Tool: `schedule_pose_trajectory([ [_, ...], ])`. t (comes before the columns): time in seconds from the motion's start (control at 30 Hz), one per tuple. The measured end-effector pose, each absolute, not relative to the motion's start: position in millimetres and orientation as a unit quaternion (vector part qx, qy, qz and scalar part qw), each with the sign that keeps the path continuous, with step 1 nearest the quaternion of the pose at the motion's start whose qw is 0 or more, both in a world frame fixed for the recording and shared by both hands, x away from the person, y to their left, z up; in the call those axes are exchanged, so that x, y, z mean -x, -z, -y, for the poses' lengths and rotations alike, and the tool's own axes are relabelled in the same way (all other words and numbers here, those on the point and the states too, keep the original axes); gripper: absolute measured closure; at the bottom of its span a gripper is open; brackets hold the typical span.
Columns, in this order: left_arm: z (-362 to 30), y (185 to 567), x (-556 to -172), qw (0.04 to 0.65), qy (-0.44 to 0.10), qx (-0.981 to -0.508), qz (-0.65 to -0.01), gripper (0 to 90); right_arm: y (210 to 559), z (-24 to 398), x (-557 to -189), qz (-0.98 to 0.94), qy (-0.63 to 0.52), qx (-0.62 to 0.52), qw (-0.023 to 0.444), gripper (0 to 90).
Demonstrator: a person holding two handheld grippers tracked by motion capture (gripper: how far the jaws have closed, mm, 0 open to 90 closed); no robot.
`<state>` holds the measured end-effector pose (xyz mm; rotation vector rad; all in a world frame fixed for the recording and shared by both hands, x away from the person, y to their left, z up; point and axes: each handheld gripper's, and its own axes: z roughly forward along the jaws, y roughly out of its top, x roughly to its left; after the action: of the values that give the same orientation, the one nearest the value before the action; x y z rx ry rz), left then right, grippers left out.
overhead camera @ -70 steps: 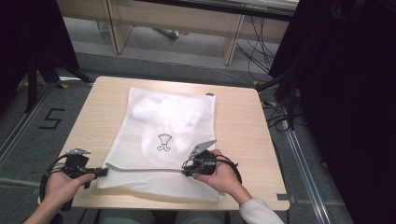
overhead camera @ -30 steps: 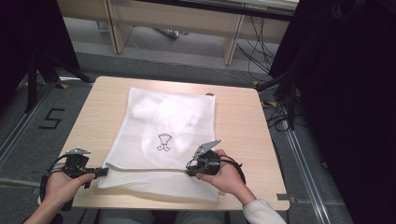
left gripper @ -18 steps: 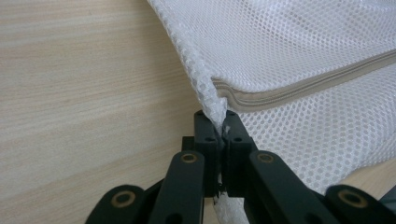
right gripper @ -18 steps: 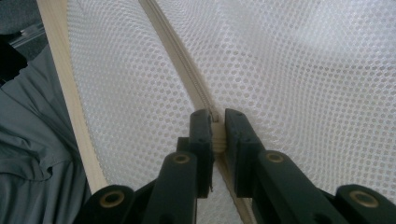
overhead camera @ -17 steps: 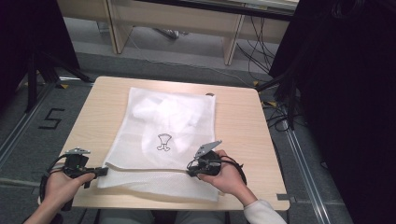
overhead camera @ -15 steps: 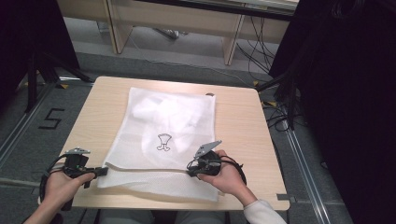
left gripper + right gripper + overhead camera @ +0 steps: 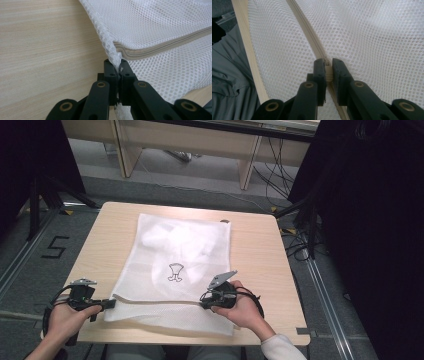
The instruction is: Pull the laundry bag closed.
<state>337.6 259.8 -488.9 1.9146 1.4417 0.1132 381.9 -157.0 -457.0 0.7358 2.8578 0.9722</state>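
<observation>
Left gripper (image 7: pixel 116 72) clamps mesh bag (image 7: pixel 175 270) corner, likely anchoring it; right gripper (image 7: pixel 328 66) pinches zipper pull (image 7: pixel 327 62) to slide along zipper (image 7: pixel 312 37)

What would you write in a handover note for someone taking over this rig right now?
Left gripper: shut on the mesh bag's left edge, at the zipper's end.
Right gripper: shut on the zipper pull, near the bag's right side.
The bag lies flat on the table, white contents inside.
Done: both grips set. Which way the zipper is travelling can't be told.
Left: probably finish the zipper run, then release.
</observation>
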Motion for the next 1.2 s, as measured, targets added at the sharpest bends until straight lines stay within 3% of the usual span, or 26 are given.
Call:
schedule_pose_trajectory([
  [1.2, -261.5, 488.4, -338.0, 0.361, -0.038, -0.749, -0.555, 86.5, 452.7, 166.0, -377.1, -0.918, -0.315, -0.238, 0.028, 82.6],
])
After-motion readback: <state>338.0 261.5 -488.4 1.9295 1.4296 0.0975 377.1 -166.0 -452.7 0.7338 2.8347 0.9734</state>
